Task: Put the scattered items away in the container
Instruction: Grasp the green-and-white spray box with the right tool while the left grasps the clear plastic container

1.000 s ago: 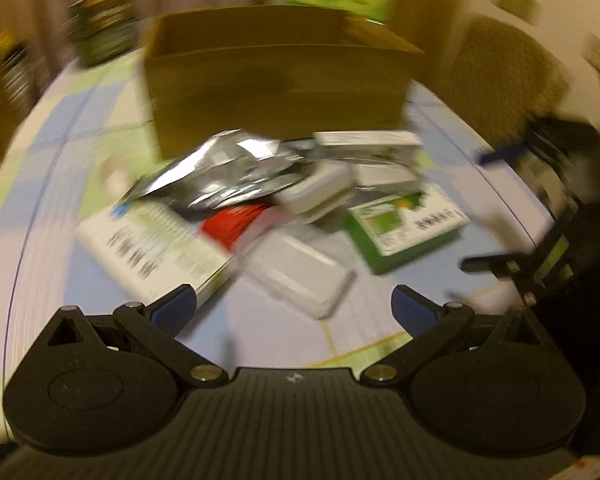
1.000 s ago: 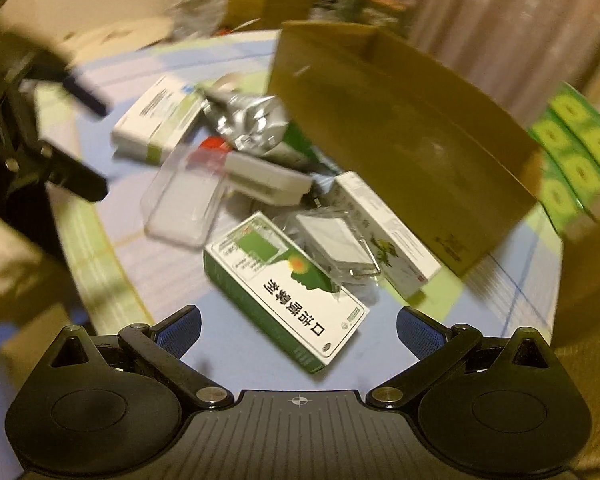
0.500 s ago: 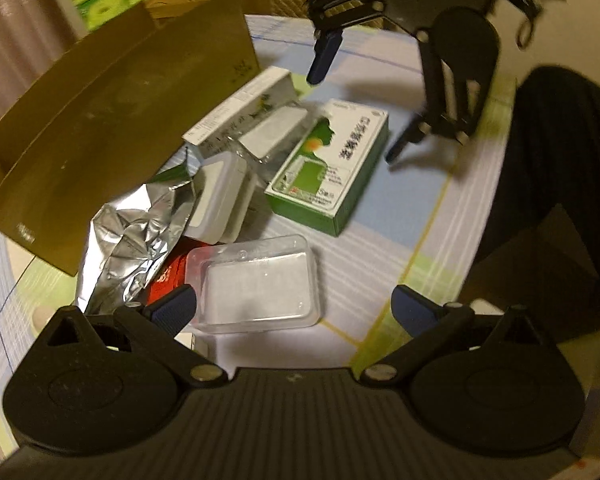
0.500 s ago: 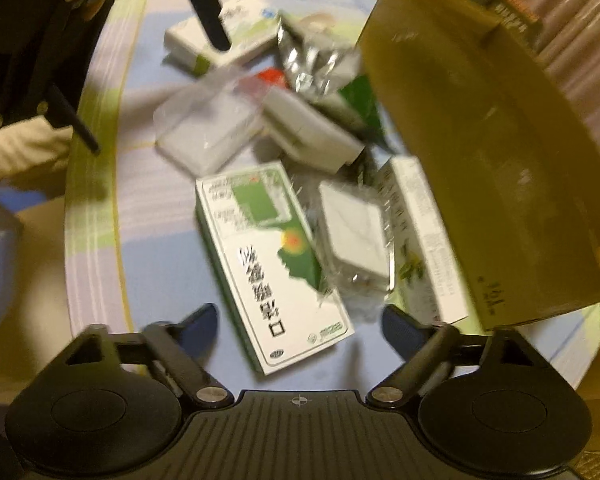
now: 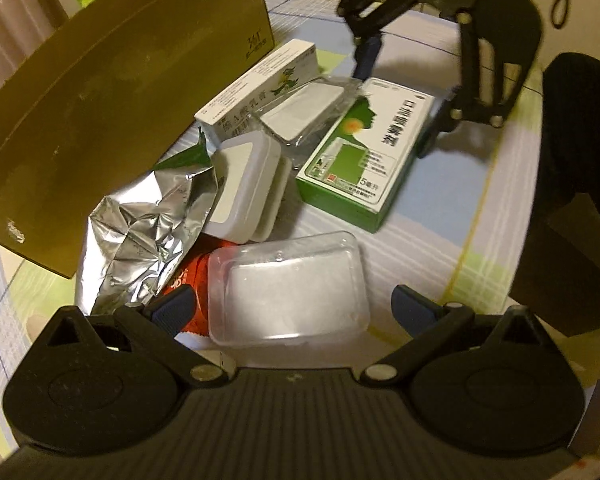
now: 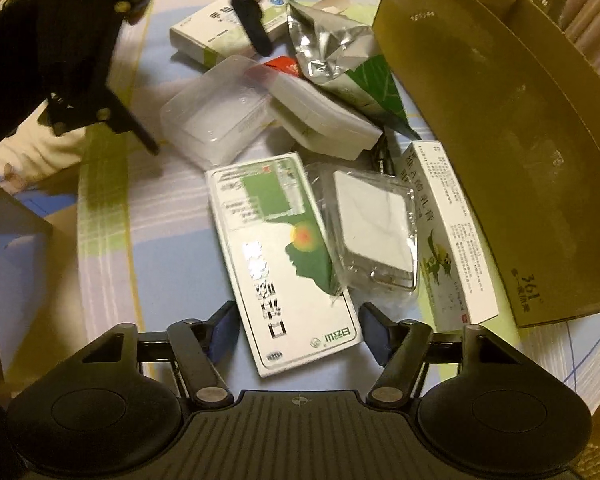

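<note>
Green-and-white box (image 6: pixel 284 256), silver foil pouch (image 5: pixel 148 236), brown cardboard container (image 5: pixel 100 112), blue-green checked tablecloth (image 6: pixel 164 264).

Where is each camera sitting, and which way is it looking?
Left wrist: sits on the left claw, looking steeply down at the clear tub between its open fingers; the right claw shows above.
Right wrist: sits on the right claw, looking steeply down at the green box; its fingers are closing around that box; the left claw shows top left.
Both show the green box, clear tub, foil bag and cardboard box.
</note>
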The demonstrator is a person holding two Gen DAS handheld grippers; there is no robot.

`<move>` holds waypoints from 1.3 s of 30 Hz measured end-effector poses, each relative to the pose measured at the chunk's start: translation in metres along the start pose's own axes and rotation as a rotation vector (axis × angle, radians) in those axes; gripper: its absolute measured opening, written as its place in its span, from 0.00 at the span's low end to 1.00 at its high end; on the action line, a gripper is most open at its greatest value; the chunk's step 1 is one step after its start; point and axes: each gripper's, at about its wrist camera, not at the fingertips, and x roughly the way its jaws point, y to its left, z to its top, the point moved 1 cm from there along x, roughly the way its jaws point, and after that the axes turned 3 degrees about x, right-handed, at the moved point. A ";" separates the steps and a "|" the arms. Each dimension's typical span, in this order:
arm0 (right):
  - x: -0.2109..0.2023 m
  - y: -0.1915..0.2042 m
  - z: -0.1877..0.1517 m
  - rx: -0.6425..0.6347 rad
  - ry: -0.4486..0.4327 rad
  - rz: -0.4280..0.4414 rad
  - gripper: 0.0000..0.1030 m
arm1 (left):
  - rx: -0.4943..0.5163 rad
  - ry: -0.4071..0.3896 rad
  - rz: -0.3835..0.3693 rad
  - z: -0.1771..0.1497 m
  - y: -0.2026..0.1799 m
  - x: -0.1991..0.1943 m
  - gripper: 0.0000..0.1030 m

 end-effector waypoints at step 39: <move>0.002 0.017 0.011 0.097 0.019 0.073 0.54 | -0.023 0.086 -0.107 0.012 0.010 0.022 0.82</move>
